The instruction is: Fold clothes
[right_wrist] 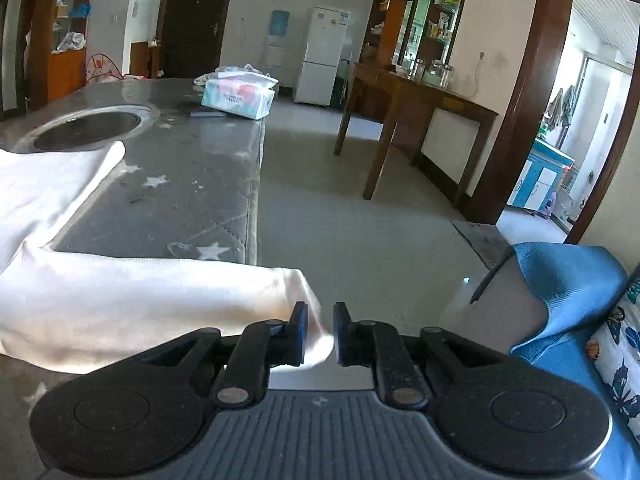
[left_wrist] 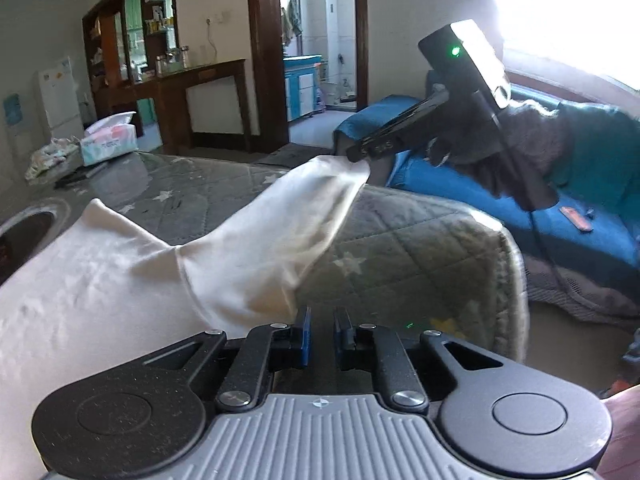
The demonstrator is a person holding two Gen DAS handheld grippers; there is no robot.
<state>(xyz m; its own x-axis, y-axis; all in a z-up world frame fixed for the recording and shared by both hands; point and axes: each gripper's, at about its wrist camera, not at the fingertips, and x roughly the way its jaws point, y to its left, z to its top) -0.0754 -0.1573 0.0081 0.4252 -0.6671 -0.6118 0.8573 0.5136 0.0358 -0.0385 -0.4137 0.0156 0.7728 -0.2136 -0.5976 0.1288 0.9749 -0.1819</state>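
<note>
Though spread mostly flat on the grey starred table cover [left_wrist: 400, 240], lifts off it at one end: white garment [left_wrist: 80, 288], with one sleeve [left_wrist: 280, 216] drawn up and out past the table's corner. Pinched at the cuff by the right gripper [left_wrist: 360, 156], closed tight on the cloth and held in a dark-gloved hand [left_wrist: 472, 152] above the edge of the blue sofa [left_wrist: 440, 172]. Seen from the right wrist as pale cloth bunched between the two pads, with the rest of the sleeve trailing off to the left over the table edge.

Nearer the shoulder seam, low against the underside of the same sleeve: left gripper [left_wrist: 322, 332], jaws almost together. Cloth edge right up against its left pad [left_wrist: 305, 332], only table cover showing in the narrow gap; cannot tell whether any fabric is caught.

Farther along the table, beyond the garment: a round sunken plate [right_wrist: 88, 124], then a tissue box [right_wrist: 239, 98] near the far end. Across the floor, a dark wooden sideboard [right_wrist: 420, 96] and a white fridge [right_wrist: 324, 52] against the wall.
</note>
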